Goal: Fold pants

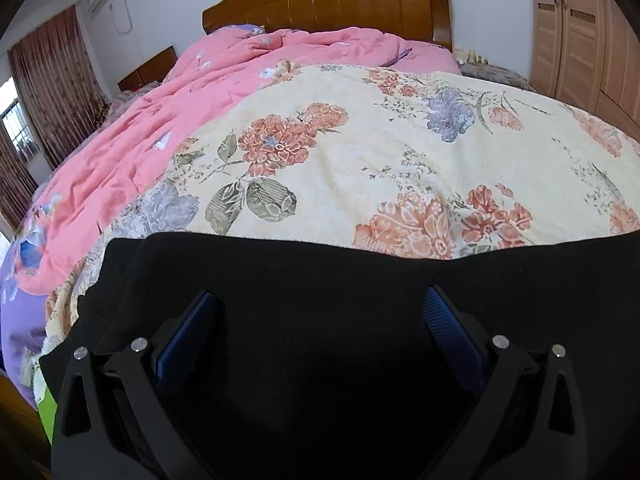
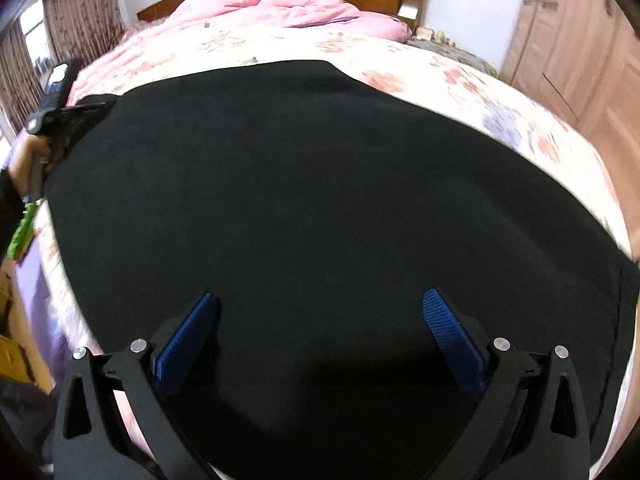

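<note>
**A:** Start at your left; where's your left gripper?

**B:** It's low over the black pants; its jaws are spread wide, blue pads apart, nothing pinched between them; the cloth lies under them, though I can't tell whether they touch it. From your right wrist view you can see that same gripper at the pants' far left edge, your hand around its handle.

**A:** And the pants themselves?

**B:** Spread flat across the near part of the bed, on the cream floral blanket; one straight edge runs across your left view, and the blanket shows beyond it; a pink quilt is bunched to the left, towards the wooden headboard.

**A:** Now your right side?

**B:** Your right gripper hovers over the middle of the pants; jaws spread wide as well, holding nothing; the black fabric fills most of that view; a wardrobe stands at the far right.
</note>
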The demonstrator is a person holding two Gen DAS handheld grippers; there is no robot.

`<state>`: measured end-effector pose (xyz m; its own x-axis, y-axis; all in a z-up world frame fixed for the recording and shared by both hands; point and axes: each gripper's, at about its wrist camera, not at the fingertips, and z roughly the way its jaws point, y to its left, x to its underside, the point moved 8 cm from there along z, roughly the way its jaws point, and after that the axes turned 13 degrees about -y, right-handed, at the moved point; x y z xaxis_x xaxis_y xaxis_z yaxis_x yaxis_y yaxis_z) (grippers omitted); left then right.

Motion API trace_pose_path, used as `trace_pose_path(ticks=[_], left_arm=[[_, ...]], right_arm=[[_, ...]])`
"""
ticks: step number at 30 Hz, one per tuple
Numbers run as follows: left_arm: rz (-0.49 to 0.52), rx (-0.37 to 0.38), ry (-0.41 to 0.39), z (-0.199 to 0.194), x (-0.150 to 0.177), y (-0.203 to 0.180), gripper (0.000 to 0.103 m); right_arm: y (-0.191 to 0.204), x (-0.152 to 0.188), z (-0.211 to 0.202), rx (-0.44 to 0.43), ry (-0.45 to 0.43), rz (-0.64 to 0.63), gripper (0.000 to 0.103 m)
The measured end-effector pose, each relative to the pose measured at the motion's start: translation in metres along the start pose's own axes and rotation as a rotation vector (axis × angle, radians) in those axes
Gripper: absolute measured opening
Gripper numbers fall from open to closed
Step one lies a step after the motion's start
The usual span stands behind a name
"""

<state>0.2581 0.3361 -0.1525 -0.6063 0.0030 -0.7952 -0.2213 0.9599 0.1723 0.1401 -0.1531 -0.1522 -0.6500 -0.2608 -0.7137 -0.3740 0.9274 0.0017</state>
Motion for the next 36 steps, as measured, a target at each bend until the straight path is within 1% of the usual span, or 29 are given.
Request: trace_pose_path(ticks=[2,3,4,5,6,8,9,10,12,13,14,15,16,18,19,20,21,22,23,24,25,27,29,31,32,33,34,35,36], left_arm=[[0.018,-0.013,-0.005,0.0,-0.001,-0.001,0.102],[0.03,-0.022,-0.009,-0.001,-0.002,-0.002,0.102],[0.036,-0.028,-0.011,-0.001,-0.002,-0.002,0.102],[0.048,-0.038,-0.015,-0.001,-0.002,-0.003,0.102],[0.055,-0.044,-0.017,-0.001,-0.003,-0.003,0.102],[0.072,-0.06,-0.016,-0.002,-0.004,-0.005,0.102],[0.083,-0.078,-0.012,-0.004,-0.006,-0.005,0.102],[0.095,-0.128,-0.008,-0.013,-0.011,-0.005,0.102],[0.071,-0.185,-0.034,-0.041,-0.02,-0.01,0.1],[0.042,-0.161,-0.079,-0.062,-0.026,-0.018,0.101],[0.001,-0.059,-0.152,-0.095,-0.032,-0.039,0.101],[-0.004,0.034,-0.191,-0.121,-0.031,-0.063,0.101],[0.007,0.08,-0.199,-0.134,-0.027,-0.077,0.101],[0.044,0.235,-0.219,-0.171,-0.007,-0.122,0.101],[0.059,0.29,-0.216,-0.181,0.004,-0.139,0.101],[0.1,0.334,-0.189,-0.185,0.022,-0.158,0.101],[0.153,0.34,-0.169,-0.183,0.037,-0.171,0.101],[0.197,0.32,-0.159,-0.179,0.047,-0.177,0.101],[0.258,0.271,-0.126,-0.166,0.065,-0.182,0.102],[0.234,0.281,-0.149,-0.166,0.068,-0.181,0.102],[0.186,0.301,-0.147,-0.165,0.07,-0.177,0.102],[0.066,0.372,-0.098,-0.157,0.075,-0.168,0.102],[0.086,0.375,-0.13,-0.158,0.076,-0.168,0.102],[0.078,0.379,-0.126,-0.158,0.077,-0.167,0.102],[0.074,0.381,-0.122,-0.159,0.076,-0.167,0.102],[0.059,0.381,-0.115,-0.162,0.075,-0.163,0.102],[0.035,0.381,-0.113,-0.164,0.073,-0.155,0.102],[-0.012,0.373,-0.13,-0.169,0.071,-0.139,0.102],[-0.06,0.37,-0.15,-0.173,0.069,-0.124,0.102]], right_arm=[[-0.015,0.012,-0.016,0.012,-0.014,0.021,0.098],[-0.024,0.018,-0.029,-0.026,-0.041,0.064,0.098],[-0.028,0.022,-0.038,-0.04,-0.056,0.061,0.098],[-0.029,0.028,-0.047,-0.029,-0.073,0.015,0.098],[-0.035,0.039,-0.057,0.054,-0.055,-0.067,0.098],[-0.044,0.053,-0.07,0.083,-0.044,-0.094,0.098],[-0.052,0.055,-0.079,0.102,-0.059,-0.063,0.098],[-0.057,0.053,-0.087,0.107,-0.084,-0.025,0.098],[-0.064,0.046,-0.102,0.077,-0.15,0.064,0.098],[-0.066,0.042,-0.103,0.085,-0.167,0.088,0.098],[-0.069,0.039,-0.101,0.112,-0.169,0.097,0.098],[-0.072,0.037,-0.094,0.149,-0.155,0.1,0.098],[-0.073,0.037,-0.086,0.172,-0.134,0.099,0.098],[-0.071,0.038,-0.069,0.222,-0.109,0.069,0.099],[-0.071,0.042,-0.069,0.239,-0.11,0.048,0.099],[-0.07,0.044,-0.067,0.254,-0.116,0.024,0.099],[-0.072,0.047,-0.071,0.254,-0.127,0.026,0.099],[-0.075,0.05,-0.073,0.241,-0.127,0.047,0.099],[-0.075,0.051,-0.074,0.232,-0.128,0.057,0.099],[-0.075,0.052,-0.074,0.233,-0.123,0.045,0.099],[-0.075,0.052,-0.074,0.236,-0.121,0.034,0.099],[-0.078,0.054,-0.074,0.23,-0.117,0.048,0.099],[-0.078,0.059,-0.075,0.223,-0.112,0.045,0.099],[-0.077,0.058,-0.077,0.235,-0.038,0.054,0.099],[-0.077,0.055,-0.076,0.257,0.011,0.069,0.098],[-0.077,0.042,-0.078,0.329,0.045,0.084,0.098],[-0.072,0.029,-0.081,0.359,0.024,0.077,0.098],[-0.06,0.009,-0.085,0.353,-0.027,0.061,0.098],[-0.034,-0.018,-0.086,0.292,-0.095,0.036,0.098]])
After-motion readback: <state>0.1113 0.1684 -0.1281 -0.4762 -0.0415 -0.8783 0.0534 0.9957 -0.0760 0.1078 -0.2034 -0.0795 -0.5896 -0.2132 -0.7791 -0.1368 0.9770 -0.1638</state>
